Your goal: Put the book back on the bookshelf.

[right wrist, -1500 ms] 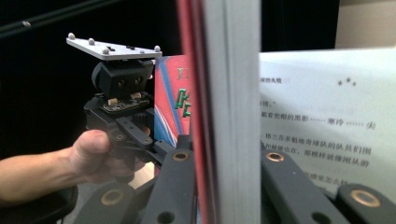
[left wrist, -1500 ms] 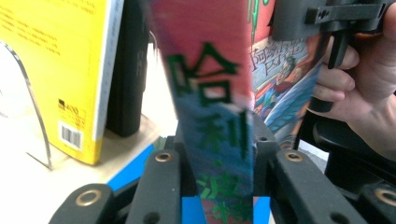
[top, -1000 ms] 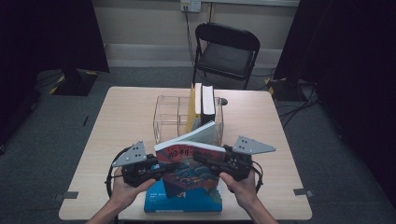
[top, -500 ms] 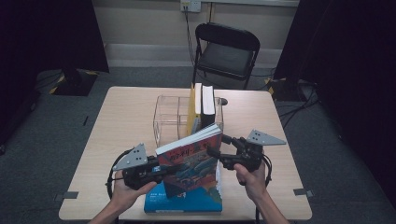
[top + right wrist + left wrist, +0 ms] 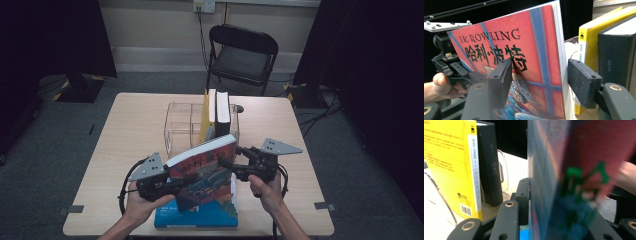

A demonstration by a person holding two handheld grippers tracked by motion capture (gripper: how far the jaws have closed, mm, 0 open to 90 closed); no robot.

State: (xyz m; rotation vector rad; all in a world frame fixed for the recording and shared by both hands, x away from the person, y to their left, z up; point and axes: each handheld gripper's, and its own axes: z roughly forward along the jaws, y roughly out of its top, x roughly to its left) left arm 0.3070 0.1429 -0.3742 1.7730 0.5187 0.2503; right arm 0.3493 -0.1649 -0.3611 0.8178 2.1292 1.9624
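Here, a red-covered book [image 5: 207, 170] is held tilted above the table [image 5: 130, 140], over a blue book [image 5: 200, 217] lying flat at the near edge. The left gripper [image 5: 172, 182] pinches the raised book's lower left edge between its jaws. The right gripper [image 5: 227, 162] has its jaws spread on either side of the book's right edge. Behind, a yellow book [image 5: 209, 112] and a black book [image 5: 222, 112] stand upright in a clear rack [image 5: 180, 122].
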